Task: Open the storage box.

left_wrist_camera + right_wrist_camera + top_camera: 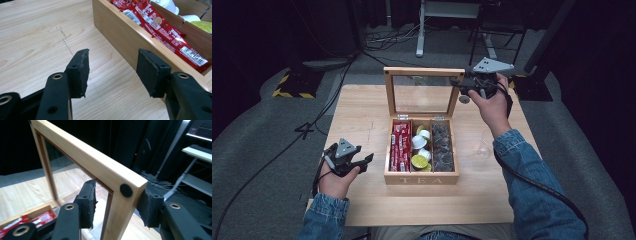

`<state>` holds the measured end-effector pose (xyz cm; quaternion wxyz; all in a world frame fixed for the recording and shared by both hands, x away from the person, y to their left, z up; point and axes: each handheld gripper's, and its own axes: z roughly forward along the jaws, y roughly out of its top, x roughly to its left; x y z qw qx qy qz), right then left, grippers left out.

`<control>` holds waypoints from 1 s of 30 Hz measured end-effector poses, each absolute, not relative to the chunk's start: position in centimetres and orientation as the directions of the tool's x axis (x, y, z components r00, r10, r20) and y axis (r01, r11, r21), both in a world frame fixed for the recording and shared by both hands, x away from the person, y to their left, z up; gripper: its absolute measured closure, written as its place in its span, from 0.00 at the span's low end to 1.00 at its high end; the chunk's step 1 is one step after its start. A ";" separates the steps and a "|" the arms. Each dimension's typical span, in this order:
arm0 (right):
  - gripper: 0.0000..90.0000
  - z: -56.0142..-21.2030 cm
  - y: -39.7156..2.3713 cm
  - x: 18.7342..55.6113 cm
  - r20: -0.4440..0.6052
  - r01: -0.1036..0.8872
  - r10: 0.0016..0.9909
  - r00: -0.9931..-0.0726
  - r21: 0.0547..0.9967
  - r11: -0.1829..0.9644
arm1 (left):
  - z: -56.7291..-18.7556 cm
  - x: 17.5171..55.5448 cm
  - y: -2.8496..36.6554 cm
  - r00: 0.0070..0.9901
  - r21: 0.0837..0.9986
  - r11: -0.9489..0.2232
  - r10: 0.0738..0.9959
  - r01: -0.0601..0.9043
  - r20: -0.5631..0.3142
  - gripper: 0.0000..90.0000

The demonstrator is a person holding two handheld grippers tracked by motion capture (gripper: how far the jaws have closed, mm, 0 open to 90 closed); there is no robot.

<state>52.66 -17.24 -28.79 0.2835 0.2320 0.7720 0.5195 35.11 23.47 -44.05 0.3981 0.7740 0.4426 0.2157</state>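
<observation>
High view sets the light wooden tea box (421, 178) near the middle of the pale wooden table (362, 200), its glass-paned wooden lid (423, 72) standing upright at the back. The opening looks done: all three compartments lie exposed, with red sachets (400, 146) in the left one, white and yellow capsules (421, 145) in the middle, and dark packets (442, 146) in the right.

The right gripper (469, 86) sits at the lid's upper right corner. In the right gripper view its jaws straddle that corner of the frame (117, 185), one pad on the glass side and one outside; a gap shows at the inner pad, so the jaws look slackened rather than pressing.

The left gripper (362, 162) rests low over the table just left of the box, its jaws apart and holding nothing; the left gripper view looks along the box's side wall (130, 42).

What seems left is freeing the lid fully and then either taking something out or closing it again; I cannot tell which.
</observation>
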 end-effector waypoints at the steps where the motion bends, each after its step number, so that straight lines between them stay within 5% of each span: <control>1: 0.60 -28.8 -17.1 52.9 -0.200 0.066 0.660 -0.724 0.933 0.355 | -44.1 35.1 23.5 0.517 0.806 -0.295 0.856 0.513 -0.016 0.49; 30: 0.54 -32.8 -16.2 57.4 -0.134 0.211 0.739 -0.660 0.911 0.354 | -44.6 35.4 23.5 0.526 0.796 -0.306 0.850 0.523 -0.018 0.49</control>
